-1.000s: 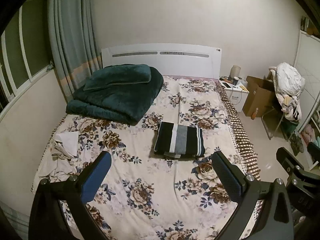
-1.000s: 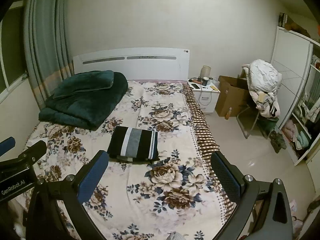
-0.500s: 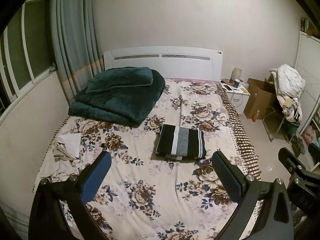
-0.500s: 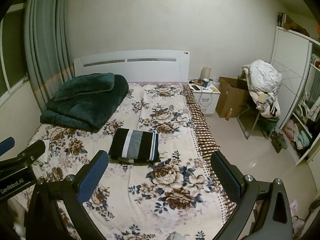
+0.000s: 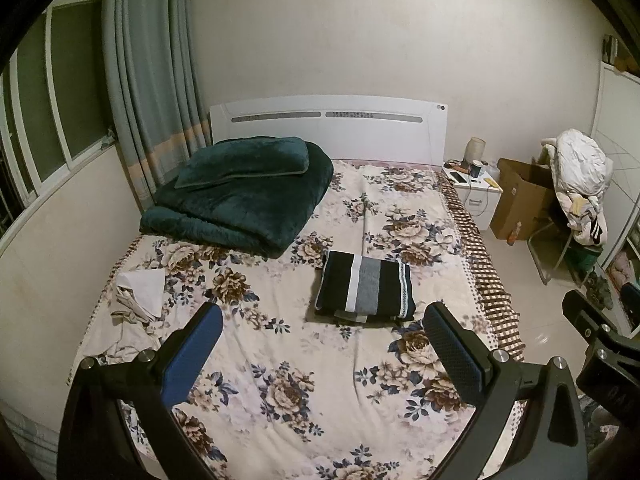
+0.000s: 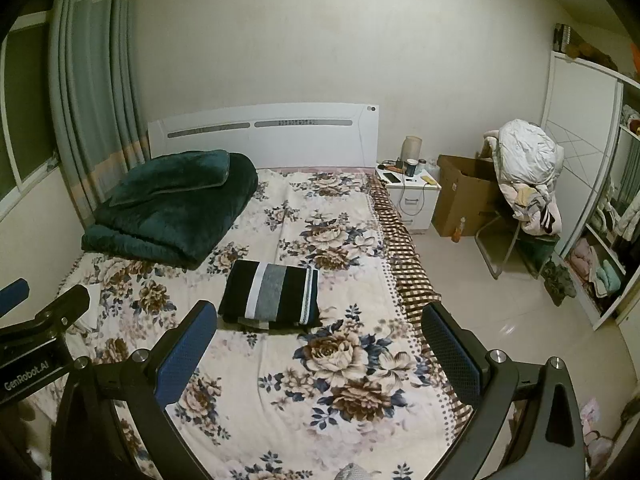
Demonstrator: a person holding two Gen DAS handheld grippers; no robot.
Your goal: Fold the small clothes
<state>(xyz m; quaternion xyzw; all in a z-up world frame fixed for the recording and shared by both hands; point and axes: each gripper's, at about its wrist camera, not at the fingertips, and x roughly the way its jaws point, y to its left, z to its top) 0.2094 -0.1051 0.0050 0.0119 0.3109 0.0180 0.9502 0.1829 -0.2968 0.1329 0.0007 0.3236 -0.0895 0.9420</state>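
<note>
Pulling back from the folded striped garment (image 5: 365,289), left gripper (image 5: 322,322) and right gripper (image 6: 320,320) stay wide, empty.

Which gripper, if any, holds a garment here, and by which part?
Neither. The left gripper and right gripper are both open and empty above the bed.

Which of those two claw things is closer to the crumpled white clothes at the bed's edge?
Left. The left gripper hangs just right of the crumpled white clothes; the right gripper sits farther right, beyond it.
</note>
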